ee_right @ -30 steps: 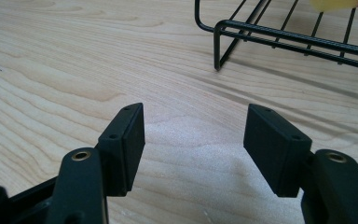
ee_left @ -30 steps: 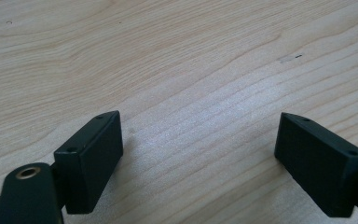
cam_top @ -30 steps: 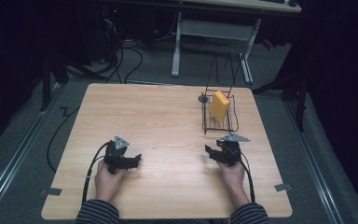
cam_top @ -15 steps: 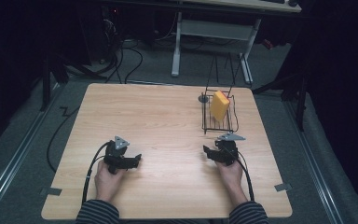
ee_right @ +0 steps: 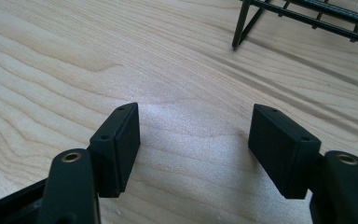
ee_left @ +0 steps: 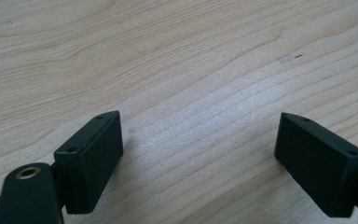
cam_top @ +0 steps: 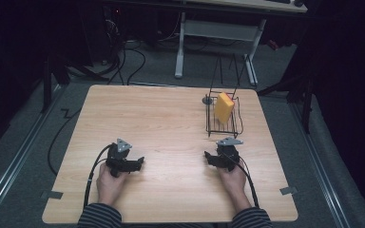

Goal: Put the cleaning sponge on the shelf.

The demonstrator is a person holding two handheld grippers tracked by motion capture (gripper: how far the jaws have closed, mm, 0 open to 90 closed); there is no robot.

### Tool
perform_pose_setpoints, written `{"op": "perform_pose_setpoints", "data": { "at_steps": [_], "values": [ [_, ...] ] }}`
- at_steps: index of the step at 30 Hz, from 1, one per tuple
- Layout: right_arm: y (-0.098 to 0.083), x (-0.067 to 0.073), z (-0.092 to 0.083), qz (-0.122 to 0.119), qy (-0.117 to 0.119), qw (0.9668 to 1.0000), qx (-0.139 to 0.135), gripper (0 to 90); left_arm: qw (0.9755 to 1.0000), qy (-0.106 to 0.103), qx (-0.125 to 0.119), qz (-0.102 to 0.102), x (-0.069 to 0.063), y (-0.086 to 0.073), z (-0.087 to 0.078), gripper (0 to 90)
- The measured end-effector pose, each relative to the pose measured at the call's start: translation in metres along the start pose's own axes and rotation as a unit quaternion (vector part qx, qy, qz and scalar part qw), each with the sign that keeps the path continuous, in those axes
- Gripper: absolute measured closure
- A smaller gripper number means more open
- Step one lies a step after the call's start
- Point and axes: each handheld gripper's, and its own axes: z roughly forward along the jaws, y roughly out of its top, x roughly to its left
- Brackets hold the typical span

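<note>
A person sits at a wooden desk [cam_top: 171, 123] w/ a gripper in each hand. The left gripper [cam_top: 135, 164] sits low on the desk's near left; its fingers [ee_left: 91, 158] are spread wide w/ bare wood between them, nothing held. The left hand [cam_top: 109, 183] wraps it from behind, and a black cable [cam_top: 92, 171] loops off to that side. A grey plate [cam_top: 122, 145] sits on top.

The right gripper [cam_top: 209, 157] rests on the near right part of the desk, held by the right hand [cam_top: 232, 183]. Its fingers [ee_right: 116, 144] are also wide apart and empty, just above the wood. A grey plate [cam_top: 229, 141] tops it too.

A black wire rack [cam_top: 223, 121] stands on the desk's far right, just beyond the right gripper. A yellow block [cam_top: 224, 108], maybe a sponge, stands tilted inside it. In the right gripper view one rack leg [ee_right: 241, 24] meets the desk ahead of the fingers. A small grey disc [cam_top: 208, 100] lies at the rack's far left corner; whether they touch is unclear.

Striped sleeves [cam_top: 100, 219] show at the bottom edge. Beyond the desk, another table's white legs [cam_top: 179, 47] stand on dark floor.
</note>
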Motion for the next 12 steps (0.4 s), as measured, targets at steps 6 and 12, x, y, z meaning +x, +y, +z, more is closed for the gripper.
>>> {"op": "perform_pose_setpoints", "data": {
  "at_steps": [6, 12],
  "values": [
    [-0.0003, 0.0004, -0.0003, -0.002, 0.0, 1.0, 0.0, 34.3, 1.0, 0.0, -0.001, -0.001, -0.0001, 0.0, 0.0, 15.8],
    [-0.0005, 0.0007, -0.0006, -0.003, 0.001, 1.0, 0.0, 34.4, 1.0, 0.0, 0.0, 0.0, -0.0001, 0.0, 0.0, 15.8]
  ]
}}
